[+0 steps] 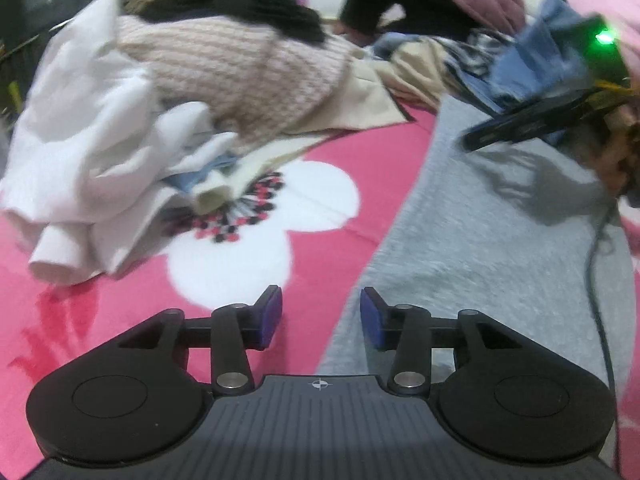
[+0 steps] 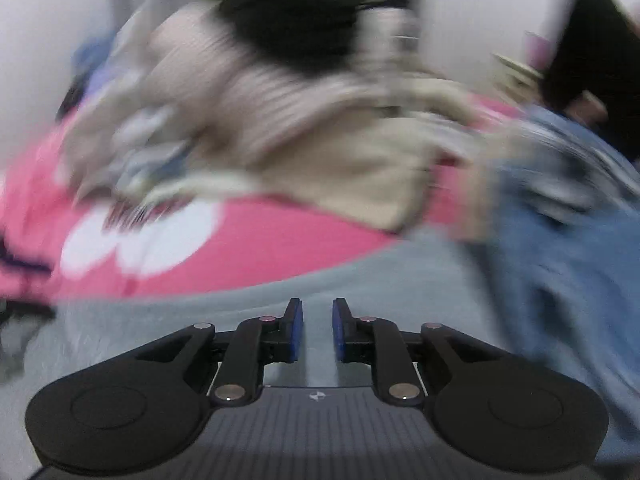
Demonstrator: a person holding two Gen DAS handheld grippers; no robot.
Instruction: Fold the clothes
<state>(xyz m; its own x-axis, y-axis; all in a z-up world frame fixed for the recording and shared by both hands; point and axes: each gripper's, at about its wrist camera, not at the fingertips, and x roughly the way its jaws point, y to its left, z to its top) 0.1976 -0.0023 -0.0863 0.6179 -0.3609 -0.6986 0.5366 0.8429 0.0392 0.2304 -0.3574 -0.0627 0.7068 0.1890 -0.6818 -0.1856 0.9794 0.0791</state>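
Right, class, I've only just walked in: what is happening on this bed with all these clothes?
A person is folding laundry with a handheld claw in each hand. A grey garment is spread on the pink flowered blanket. Both the left claw and the right claw are open over it, holding nothing. A heap waits behind: a white garment, a striped knit sweater and denim. The right view is blurred.

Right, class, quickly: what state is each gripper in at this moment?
Left gripper: jaws open, holding nothing, over the grey garment.
Right gripper: jaws open with a narrower gap, holding nothing.
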